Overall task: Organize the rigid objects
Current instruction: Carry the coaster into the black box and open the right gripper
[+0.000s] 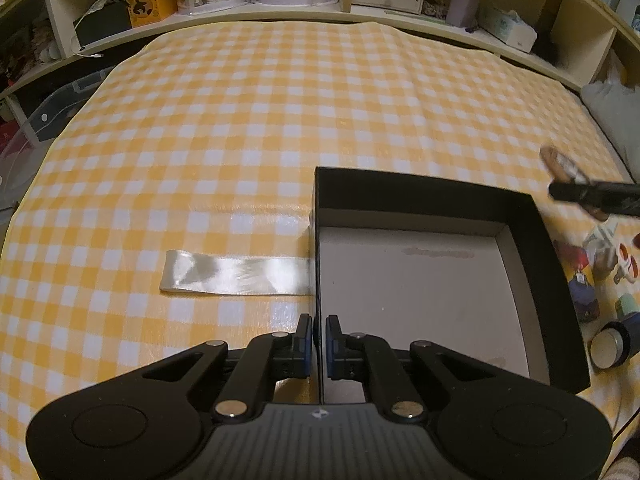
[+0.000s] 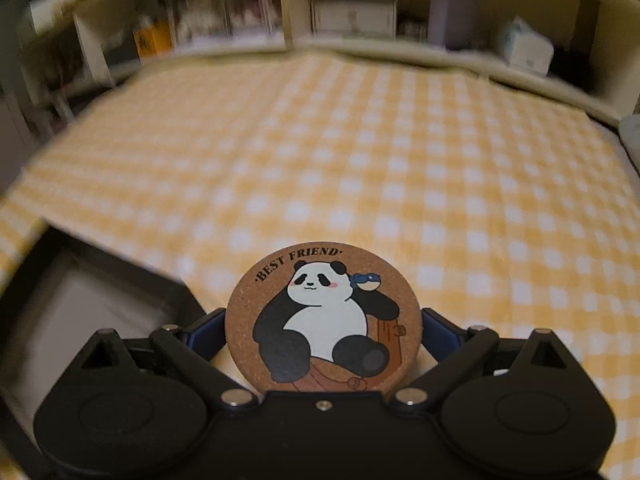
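Observation:
My left gripper (image 1: 319, 330) is shut on the left wall of an open black box (image 1: 520, 216) with a pale inside, which lies on the checked cloth. My right gripper (image 2: 323, 320) is shut on a round cork coaster (image 2: 324, 316) printed with a panda and "BEST FRIEND", held flat above the cloth. The box's corner (image 2: 120, 276) shows at the lower left of the right wrist view. In the left wrist view the right gripper (image 1: 592, 194) with the coaster (image 1: 560, 164) hovers beyond the box's far right corner.
A white satin ribbon (image 1: 236, 272) lies left of the box. Several small items lie right of it: a dark round tin (image 1: 610, 344), blue figures (image 1: 582, 288), small jars (image 1: 628, 264). Shelves (image 1: 280, 4) full of boxes line the far edge.

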Motion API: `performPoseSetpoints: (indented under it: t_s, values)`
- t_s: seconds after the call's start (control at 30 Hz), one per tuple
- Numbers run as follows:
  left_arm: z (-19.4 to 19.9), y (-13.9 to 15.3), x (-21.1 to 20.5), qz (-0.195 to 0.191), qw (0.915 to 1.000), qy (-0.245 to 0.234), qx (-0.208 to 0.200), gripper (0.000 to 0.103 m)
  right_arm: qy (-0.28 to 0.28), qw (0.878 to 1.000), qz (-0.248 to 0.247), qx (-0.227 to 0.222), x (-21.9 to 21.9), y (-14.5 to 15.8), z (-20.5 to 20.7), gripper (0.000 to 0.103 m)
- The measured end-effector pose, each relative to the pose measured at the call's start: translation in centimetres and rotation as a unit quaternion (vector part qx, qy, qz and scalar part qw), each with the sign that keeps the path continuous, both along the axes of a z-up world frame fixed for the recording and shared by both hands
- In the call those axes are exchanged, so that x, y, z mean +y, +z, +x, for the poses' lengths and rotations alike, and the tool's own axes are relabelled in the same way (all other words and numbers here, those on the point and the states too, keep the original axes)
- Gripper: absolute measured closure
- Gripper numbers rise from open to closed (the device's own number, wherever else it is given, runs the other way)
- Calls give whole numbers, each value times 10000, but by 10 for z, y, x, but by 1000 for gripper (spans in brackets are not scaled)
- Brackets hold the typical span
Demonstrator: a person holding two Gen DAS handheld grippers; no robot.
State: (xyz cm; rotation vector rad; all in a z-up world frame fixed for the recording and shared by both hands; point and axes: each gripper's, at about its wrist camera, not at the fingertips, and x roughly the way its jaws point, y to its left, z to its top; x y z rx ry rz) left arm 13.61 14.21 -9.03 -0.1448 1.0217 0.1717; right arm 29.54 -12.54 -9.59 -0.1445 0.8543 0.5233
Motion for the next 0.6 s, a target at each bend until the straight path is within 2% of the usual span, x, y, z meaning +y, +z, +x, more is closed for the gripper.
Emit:
performPoseSetpoints:
  t_s: [0.1,0.17,0.3,0.37,0.5,0.57,0.6]
  values:
    - [-1,4,2,2,10000,12,-19,96,231,9980,574,-113,7,28,-9,3]
    - [-5,3,-4,38,10000,9,-21,96,574,9947,843,-98,17,42,-19,3]
    - [-5,4,-6,68,10000,-4,-24,96,1459,9855,865,75,51,48,-43,3]
    - [-5,4,-8,81,10000,-2,-27,96,1659,9820,884,181,67,43,-50,3]
    - [-5,4,-7,67,10000,-10,-25,96,1332,9807,1343,487,79,27,-49,0]
    - [-5,2,-8,92,10000,-12,-12,96,1090,9826,1266,814,83,20,-40,0]
    - [-5,3,-9,95,10000,-16,-12,96,1052,9836,1201,842,81,18,-41,0]
